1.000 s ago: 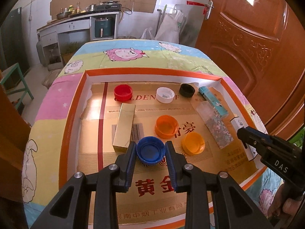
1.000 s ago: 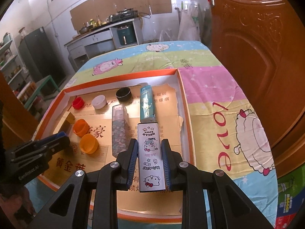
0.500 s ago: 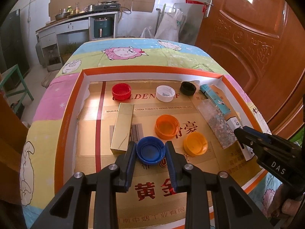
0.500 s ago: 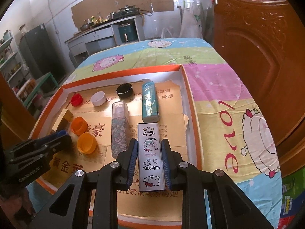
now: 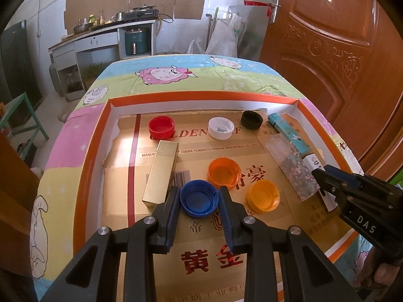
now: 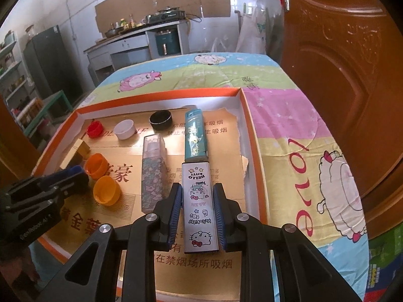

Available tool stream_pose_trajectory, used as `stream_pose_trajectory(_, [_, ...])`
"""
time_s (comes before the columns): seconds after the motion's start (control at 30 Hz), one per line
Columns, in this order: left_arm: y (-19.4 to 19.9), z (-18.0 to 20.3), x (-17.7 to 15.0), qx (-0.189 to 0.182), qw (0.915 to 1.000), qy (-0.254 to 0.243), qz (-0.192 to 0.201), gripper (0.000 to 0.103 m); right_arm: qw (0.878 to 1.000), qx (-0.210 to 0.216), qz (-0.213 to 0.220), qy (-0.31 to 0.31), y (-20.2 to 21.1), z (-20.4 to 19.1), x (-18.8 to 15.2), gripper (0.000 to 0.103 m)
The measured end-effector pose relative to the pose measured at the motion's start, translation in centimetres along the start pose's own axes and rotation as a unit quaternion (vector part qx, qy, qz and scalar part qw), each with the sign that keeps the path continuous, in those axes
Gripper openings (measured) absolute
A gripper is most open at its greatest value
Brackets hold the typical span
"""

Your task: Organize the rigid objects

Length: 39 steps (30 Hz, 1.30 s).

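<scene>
Beside the gold box [image 5: 161, 173], left claw [image 5: 199, 196] grips blue cap [image 5: 199, 198]; right claw [image 6: 197, 200] grips white case [image 6: 200, 203].

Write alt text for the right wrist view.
The right gripper clamps a white cartoon-printed box over an orange-rimmed tray, end to end with a teal box. Bottle caps lie left.

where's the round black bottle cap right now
The round black bottle cap sits at the far end of the orange-rimmed tray, between the white cap and the teal box.
</scene>
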State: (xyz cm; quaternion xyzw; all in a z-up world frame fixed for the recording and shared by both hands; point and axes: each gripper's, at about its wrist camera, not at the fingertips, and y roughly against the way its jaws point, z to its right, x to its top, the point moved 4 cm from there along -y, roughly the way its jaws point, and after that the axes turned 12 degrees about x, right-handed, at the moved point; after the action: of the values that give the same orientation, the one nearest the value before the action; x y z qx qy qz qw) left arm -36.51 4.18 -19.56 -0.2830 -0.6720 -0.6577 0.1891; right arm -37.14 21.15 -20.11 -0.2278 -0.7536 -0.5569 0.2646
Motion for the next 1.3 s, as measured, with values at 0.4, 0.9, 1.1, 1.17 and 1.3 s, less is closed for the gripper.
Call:
stream_pose_trajectory(0.4, [-0.2,-0.4,0.1,0.001,0.9999,0.008,0.011,0.031,1.0,-0.005,0.001,0.007,-0.3,-0.1,-0.1,0.026])
stream_pose_trajectory(0.9, [0.2,-0.9,-0.1,0.001,0.9997,0.022,0.013,0.052,1.0,-0.005,0.026,0.016,0.9,-0.4,0.4,0.045])
stream_pose_trajectory(1.1, [0.6,-0.9,-0.2,-0.003,0.9996,0.023,0.017,0.052,0.999,-0.006,0.043,0.022,2.1,-0.7,0.7,0.045])
stream_pose_trajectory(1.17, [0.8,-0.9,-0.2,-0.004,0.9996,0.023,0.018,0.052,0.999,-0.006,0.043,0.02,2.3,-0.7,0.6,0.045])
stream_pose_trajectory(1.3, [1.4,-1.0,-0.3,-0.001,0.9995,0.023,0.022,0.052,0.999,-0.005,0.043,0.016,2.6,-0.8,0.4,0.045])
